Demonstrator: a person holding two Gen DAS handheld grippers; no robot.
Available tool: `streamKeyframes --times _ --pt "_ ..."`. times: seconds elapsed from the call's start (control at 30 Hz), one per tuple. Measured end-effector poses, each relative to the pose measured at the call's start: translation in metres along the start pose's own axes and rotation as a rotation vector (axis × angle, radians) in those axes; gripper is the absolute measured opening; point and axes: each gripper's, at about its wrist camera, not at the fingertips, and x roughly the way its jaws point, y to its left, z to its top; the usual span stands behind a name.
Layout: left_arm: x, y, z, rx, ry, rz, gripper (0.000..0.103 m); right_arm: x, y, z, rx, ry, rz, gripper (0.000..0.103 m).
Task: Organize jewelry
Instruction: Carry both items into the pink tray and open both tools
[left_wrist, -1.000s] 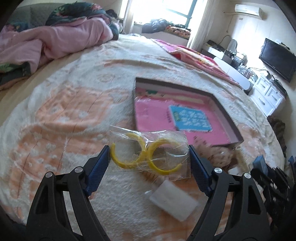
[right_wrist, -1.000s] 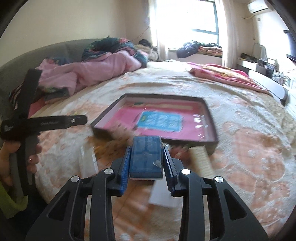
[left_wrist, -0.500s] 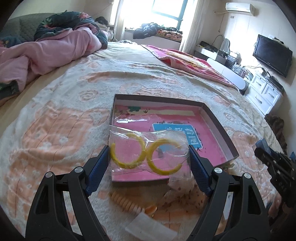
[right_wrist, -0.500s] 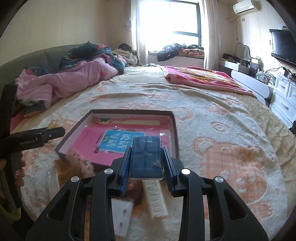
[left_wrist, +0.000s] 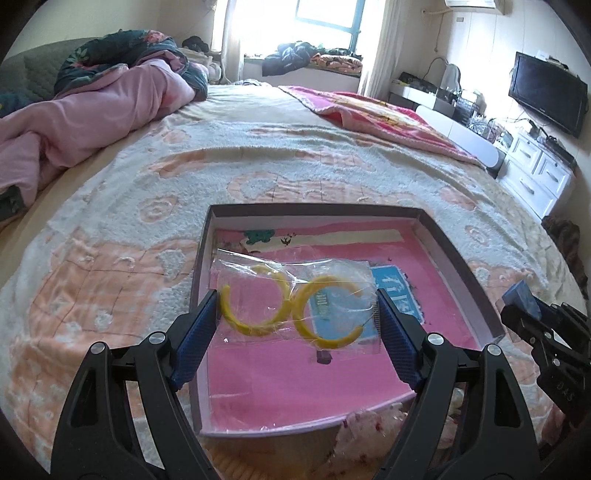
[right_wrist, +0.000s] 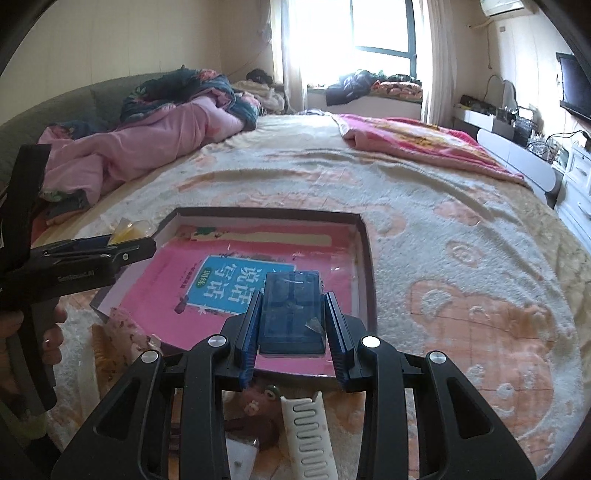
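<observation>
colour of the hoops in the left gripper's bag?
Yellow hoops, inside a clear bag; best in left wrist view.

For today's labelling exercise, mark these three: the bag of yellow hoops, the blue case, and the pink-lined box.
bag of yellow hoops (left_wrist: 295, 306), left wrist view, plastic between the hoops.
blue case (right_wrist: 291, 306), right wrist view, middle of its lid.
pink-lined box (left_wrist: 317, 211), left wrist view, far rim.

Below me, the bed's fuzzy cream-and-peach blanket (left_wrist: 110, 266) carries a shallow dark-rimmed pink-lined box (left_wrist: 458, 258), a crumpled pink quilt (left_wrist: 92, 122) and a white ridged strap (right_wrist: 310, 432).
</observation>
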Motion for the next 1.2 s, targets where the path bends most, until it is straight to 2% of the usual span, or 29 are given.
streamKeyframes --times 0.47,0.87,1.07,1.2 --pt "0.028 0.001 -0.013 0.012 0.068 0.0 0.073 0.066 0.0 0.006 0.001 0.143 0.027 0.032" --pt "0.034 0.003 -0.019 0.003 0.089 0.003 0.074 0.076 -0.009 -0.001 0.034 0.169 0.027 0.032" --pt "0.034 0.005 -0.02 -0.004 0.085 0.009 0.076 0.071 -0.009 -0.002 0.038 0.151 0.021 0.044" --pt "0.027 0.006 -0.02 -0.014 0.069 0.01 0.083 0.061 -0.009 -0.002 0.049 0.118 0.022 0.051"
